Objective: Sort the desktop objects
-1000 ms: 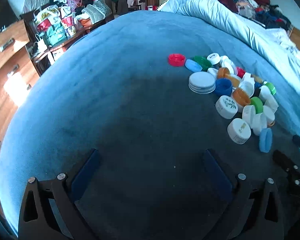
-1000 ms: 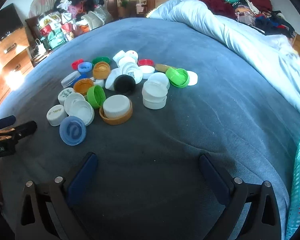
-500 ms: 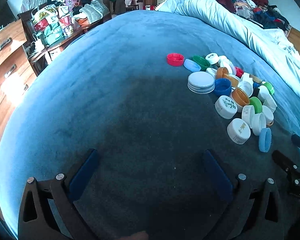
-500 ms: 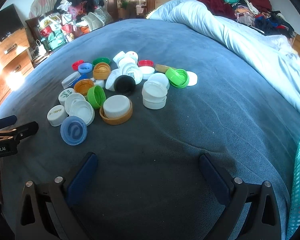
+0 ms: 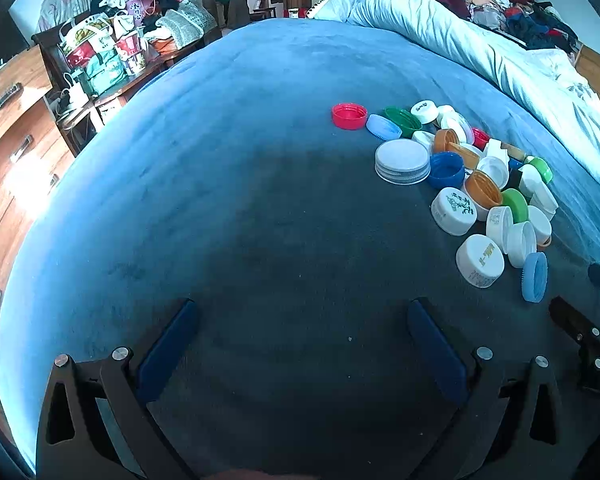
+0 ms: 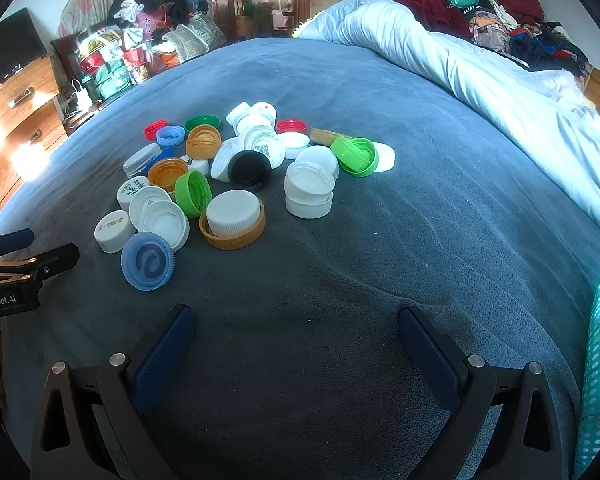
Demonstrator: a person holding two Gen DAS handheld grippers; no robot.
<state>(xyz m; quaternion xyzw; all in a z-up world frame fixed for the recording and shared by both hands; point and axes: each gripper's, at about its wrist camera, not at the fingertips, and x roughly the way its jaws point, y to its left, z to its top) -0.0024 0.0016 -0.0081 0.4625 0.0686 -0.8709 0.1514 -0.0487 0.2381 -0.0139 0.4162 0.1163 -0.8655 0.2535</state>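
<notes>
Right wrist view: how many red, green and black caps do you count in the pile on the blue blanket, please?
Red caps: 2
Green caps: 3
Black cap: 1
Total: 6

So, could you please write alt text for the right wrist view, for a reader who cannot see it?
A pile of plastic bottle caps in white, orange, green, blue, red and black lies on a blue-grey blanket, ahead of the open, empty right gripper. The left gripper shows at the left edge, and a rumpled pale duvet lies behind.
</notes>
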